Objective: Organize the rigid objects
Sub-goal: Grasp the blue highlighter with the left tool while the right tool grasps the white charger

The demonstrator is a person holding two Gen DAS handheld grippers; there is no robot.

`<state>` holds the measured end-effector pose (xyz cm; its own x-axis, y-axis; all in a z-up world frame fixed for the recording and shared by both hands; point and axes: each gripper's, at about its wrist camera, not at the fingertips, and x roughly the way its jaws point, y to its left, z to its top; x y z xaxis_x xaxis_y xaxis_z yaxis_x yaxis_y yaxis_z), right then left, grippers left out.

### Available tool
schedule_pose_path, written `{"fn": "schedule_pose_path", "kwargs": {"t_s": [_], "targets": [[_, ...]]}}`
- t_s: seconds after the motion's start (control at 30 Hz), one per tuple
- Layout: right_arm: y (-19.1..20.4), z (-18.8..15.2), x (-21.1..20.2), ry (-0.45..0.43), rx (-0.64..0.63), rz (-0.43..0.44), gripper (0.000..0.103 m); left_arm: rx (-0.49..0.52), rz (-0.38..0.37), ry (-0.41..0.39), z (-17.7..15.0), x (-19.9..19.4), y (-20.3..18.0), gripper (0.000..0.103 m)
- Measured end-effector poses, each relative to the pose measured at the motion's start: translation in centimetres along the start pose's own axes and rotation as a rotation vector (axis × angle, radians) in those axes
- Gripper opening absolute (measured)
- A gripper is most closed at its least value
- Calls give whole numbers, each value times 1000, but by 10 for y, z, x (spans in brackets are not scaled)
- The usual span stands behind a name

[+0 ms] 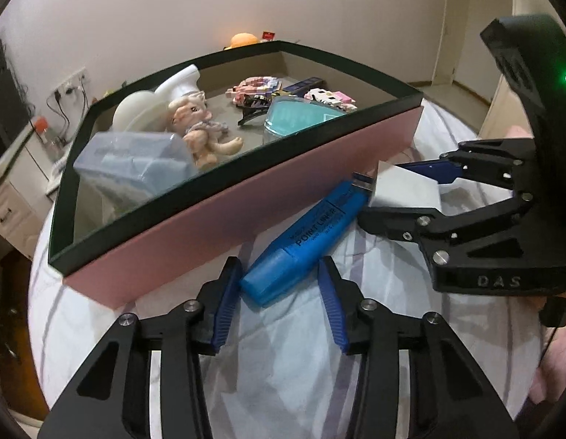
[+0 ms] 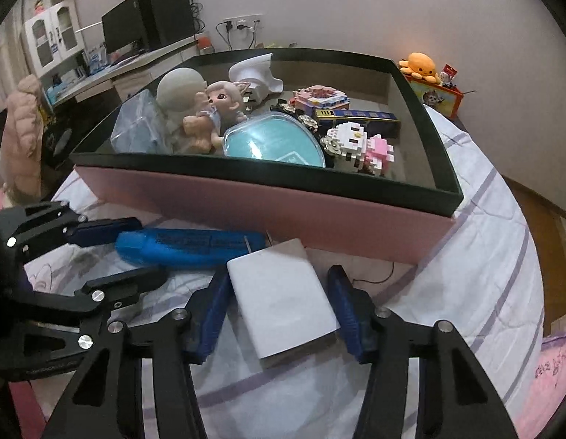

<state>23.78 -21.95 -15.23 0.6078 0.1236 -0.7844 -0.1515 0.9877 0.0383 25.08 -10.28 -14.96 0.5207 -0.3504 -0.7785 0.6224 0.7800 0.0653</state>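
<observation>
Sitting just beyond both pairs of fingers, a pink box with a dark rim holds a doll, a teal case, brick figures and a clear container. Left fingers are spread, a blue highlighter lying between their tips on the bed. Right fingers are spread around a white charger; contact is unclear.

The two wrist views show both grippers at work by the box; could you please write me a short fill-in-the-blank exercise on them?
1. The left gripper straddles a ____ highlighter.
2. The right gripper straddles a ____ charger.
3. Both items lie ____ the pink box.
4. Both grippers are ____.

Missing words: blue; white; outside; open
</observation>
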Motion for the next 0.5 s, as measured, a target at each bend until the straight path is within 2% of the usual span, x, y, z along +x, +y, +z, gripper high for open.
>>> {"fn": "schedule_pose_path", "kwargs": {"t_s": [0.1,0.27,0.5], "targets": [[-2,-1,0,-4,-9,11,55,20,0,6,5,6,-3,51],[-7,-7,-9,-1,-6,-9,54,64,-80,11,8,4,-12,41],[-18,-12,-14,5,6,-28,55,130,-70,2,21,14,-25,44]]}}
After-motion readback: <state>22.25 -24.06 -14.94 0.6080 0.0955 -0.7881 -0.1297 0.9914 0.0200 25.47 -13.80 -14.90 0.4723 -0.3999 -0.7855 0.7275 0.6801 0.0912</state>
